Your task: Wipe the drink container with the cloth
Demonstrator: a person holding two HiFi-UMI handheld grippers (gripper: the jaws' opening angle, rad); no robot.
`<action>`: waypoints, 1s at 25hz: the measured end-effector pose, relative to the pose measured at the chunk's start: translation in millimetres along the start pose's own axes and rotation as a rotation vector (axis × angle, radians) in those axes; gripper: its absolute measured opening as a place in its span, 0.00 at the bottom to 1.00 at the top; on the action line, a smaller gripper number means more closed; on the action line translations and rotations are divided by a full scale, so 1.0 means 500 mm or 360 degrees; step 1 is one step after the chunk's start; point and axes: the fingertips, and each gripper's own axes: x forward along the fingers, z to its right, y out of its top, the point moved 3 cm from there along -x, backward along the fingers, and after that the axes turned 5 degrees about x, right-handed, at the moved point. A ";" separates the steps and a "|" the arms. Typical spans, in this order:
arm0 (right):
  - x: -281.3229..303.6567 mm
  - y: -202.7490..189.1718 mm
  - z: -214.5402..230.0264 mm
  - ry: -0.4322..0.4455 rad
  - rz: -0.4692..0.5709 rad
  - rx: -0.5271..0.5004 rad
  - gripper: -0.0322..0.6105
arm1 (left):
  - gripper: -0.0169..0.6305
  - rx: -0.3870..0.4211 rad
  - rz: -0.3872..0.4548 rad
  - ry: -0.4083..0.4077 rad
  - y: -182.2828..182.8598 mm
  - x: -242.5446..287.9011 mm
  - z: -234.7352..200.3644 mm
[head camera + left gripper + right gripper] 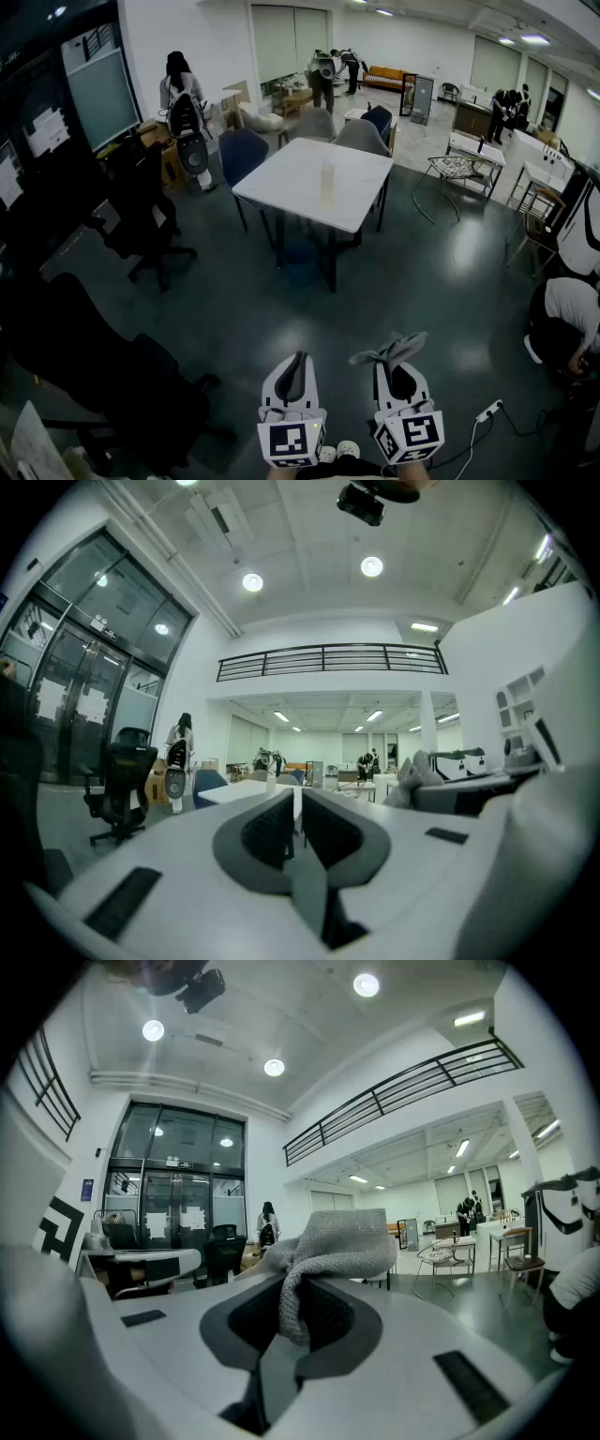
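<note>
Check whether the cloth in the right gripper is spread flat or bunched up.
Bunched up: the right gripper pinches the cloth in its jaws, crumpled folds sticking out.

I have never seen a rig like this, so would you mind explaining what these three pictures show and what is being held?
There is no robot here: a person holds a hand-held claw in each hand. The head view comes from a camera on the person's head, looking forward and down. The left claw and right claw show at its bottom edge. The other two pictures come from a camera riding on each claw, looking along its jaws. The left claw is shut with nothing in it. The right claw is shut on a grey cloth, which bunches out above the jaws. Well ahead of both claws stands a white table with a pale, upright container on it. I can make out nothing else on the table.
</note>
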 end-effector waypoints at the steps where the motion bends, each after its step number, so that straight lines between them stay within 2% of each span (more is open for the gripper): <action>1: 0.000 0.001 0.003 0.0000 0.0000 0.0001 0.12 | 0.08 -0.0005 0.0008 -0.0013 0.003 0.002 0.006; 13: 0.012 0.003 0.037 0.0018 0.0006 0.0018 0.12 | 0.08 0.0007 0.0009 -0.0040 0.008 0.031 0.037; 25: 0.036 0.004 0.116 0.0049 -0.0025 0.0036 0.12 | 0.08 0.0004 -0.0003 0.0052 0.012 0.069 0.075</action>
